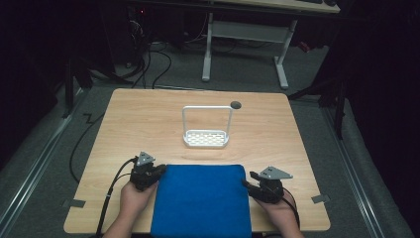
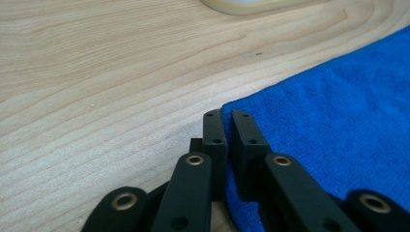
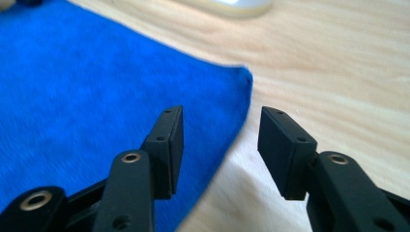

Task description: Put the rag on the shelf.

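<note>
A blue cloth (image 1: 200, 198) lies flat at the near edge of the wooden table (image 1: 133, 119). My left gripper (image 1: 159, 171) sits at the cloth's far left corner. In the left gripper view its jaws (image 2: 229, 121) stand almost together, shut on the cloth's left edge (image 2: 338, 116), which runs down between them. At the cloth's far right corner, my right gripper (image 1: 247, 179) is open. Seen from the right gripper view, its jaws (image 3: 222, 116) stand wide apart astride the cloth's right edge (image 3: 96, 87), one over the cloth and one over bare wood.
A white slotted tray with a tall hoop handle (image 1: 205, 138) stands mid-table beyond the cloth; its base shows in the left gripper view (image 2: 241, 5) and in the right gripper view (image 3: 232, 6). A dark round hole (image 1: 236, 104) is behind it. Cables trail off the table's left side.
</note>
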Motion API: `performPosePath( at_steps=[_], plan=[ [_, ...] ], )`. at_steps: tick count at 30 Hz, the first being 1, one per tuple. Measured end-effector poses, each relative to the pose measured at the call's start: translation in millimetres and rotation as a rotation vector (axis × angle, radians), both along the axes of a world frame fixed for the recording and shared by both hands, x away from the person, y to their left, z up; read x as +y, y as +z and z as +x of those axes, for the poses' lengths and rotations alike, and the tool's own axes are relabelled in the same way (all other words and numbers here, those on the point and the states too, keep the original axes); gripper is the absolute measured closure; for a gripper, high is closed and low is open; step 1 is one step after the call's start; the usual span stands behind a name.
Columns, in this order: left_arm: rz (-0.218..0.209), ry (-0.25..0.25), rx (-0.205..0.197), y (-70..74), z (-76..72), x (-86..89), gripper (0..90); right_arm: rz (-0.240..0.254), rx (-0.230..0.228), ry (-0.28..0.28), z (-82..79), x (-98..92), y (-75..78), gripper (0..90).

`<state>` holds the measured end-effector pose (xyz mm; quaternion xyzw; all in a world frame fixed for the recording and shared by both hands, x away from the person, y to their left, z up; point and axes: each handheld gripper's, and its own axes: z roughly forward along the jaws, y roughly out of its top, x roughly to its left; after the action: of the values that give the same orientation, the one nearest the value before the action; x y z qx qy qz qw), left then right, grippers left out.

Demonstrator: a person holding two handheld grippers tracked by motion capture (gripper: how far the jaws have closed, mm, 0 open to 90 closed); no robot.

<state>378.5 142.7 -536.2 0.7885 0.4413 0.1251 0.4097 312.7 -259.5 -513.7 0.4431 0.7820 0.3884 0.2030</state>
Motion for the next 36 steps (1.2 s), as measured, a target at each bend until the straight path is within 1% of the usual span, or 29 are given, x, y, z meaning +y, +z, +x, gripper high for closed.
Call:
performPosePath(
  at_steps=[1,2,4,5,7,8,9,11,14,15,17,18,21,22,24,25,26,27,29,30,31,34,35,36],
  plan=[
    [0.000,-0.004,0.003,0.0,0.2,0.6,86.3,0.005,-0.013,-0.009,3.5,5.5,4.4,51.3],
    [0.000,-0.004,0.003,0.0,0.2,0.6,86.5,0.005,-0.013,-0.009,3.5,5.5,4.4,51.3],
    [-0.002,-0.004,0.005,0.1,0.3,0.9,86.6,0.007,-0.011,-0.011,9.5,11.4,8.1,51.5],
    [-0.002,-0.003,0.004,0.0,0.1,0.5,86.6,0.000,-0.009,-0.007,13.8,14.0,9.5,51.5],
    [-0.004,-0.006,0.007,0.0,0.4,0.8,86.7,-0.014,-0.003,-0.016,24.2,17.2,11.5,51.4],
    [-0.008,-0.006,0.009,-0.1,0.6,1.1,86.7,-0.005,0.020,-0.038,37.4,16.9,11.6,50.8],
    [-0.013,-0.008,0.014,-0.1,1.0,1.8,86.7,-0.001,0.036,-0.052,43.4,16.6,10.6,50.4],
    [-0.015,-0.007,0.015,-0.2,1.2,1.9,86.6,-0.018,0.042,-0.067,50.4,15.6,7.4,49.8],
    [-0.019,-0.006,0.017,-0.3,1.3,2.0,86.6,-0.018,0.054,-0.074,51.0,14.8,4.0,48.8],
    [-0.019,-0.005,0.017,-0.3,1.4,2.0,86.6,-0.013,0.053,-0.075,47.6,12.3,-0.7,53.0],
    [-0.021,-0.005,0.019,-0.3,1.5,2.1,86.6,-0.019,0.061,-0.070,46.6,11.9,-2.5,53.5],
    [-0.023,-0.004,0.020,-0.4,1.8,2.2,86.6,-0.041,0.057,-0.059,44.6,12.0,-4.0,55.4],
    [-0.026,-0.004,0.023,-0.4,1.8,2.4,86.6,-0.031,0.066,-0.057,43.9,11.6,-4.9,56.9],
    [-0.026,-0.004,0.023,-0.4,1.8,2.3,86.6,-0.035,0.075,-0.057,45.0,12.4,-6.5,58.2],
    [-0.026,-0.004,0.022,-0.4,1.8,2.2,86.6,-0.042,0.075,-0.053,46.4,12.5,-8.1,59.3],
    [-0.027,-0.004,0.024,-0.4,1.9,2.4,86.6,-0.037,0.095,-0.050,49.2,12.4,-11.0,61.7],
    [-0.027,-0.004,0.024,-0.4,1.9,2.4,86.5,-0.038,0.104,-0.051,50.0,12.8,-12.1,63.1],
    [-0.027,-0.004,0.024,-0.4,1.9,2.5,86.5,-0.038,0.104,-0.051,50.0,12.8,-12.1,63.1],
    [-0.029,-0.005,0.025,-0.5,2.4,2.8,86.6,-0.037,0.103,-0.052,51.1,13.7,-13.3,66.9],
    [-0.029,-0.005,0.025,-0.5,2.4,2.8,86.5,-0.037,0.103,-0.052,51.1,13.7,-13.3,66.9],
    [-0.033,-0.006,0.027,-0.6,2.8,3.3,86.5,-0.039,0.101,-0.054,51.2,13.8,-13.4,68.9],
    [-0.033,-0.006,0.027,-0.6,2.8,3.4,86.4,-0.051,0.097,-0.058,50.4,14.0,-13.3,70.7],
    [-0.034,-0.006,0.028,-0.7,3.0,3.4,86.5,-0.059,0.088,-0.054,49.0,13.8,-13.5,71.9],
    [-0.037,-0.006,0.033,-0.5,3.1,3.6,86.5,-0.062,0.086,-0.054,48.0,14.4,-13.7,72.9]
  ],
)
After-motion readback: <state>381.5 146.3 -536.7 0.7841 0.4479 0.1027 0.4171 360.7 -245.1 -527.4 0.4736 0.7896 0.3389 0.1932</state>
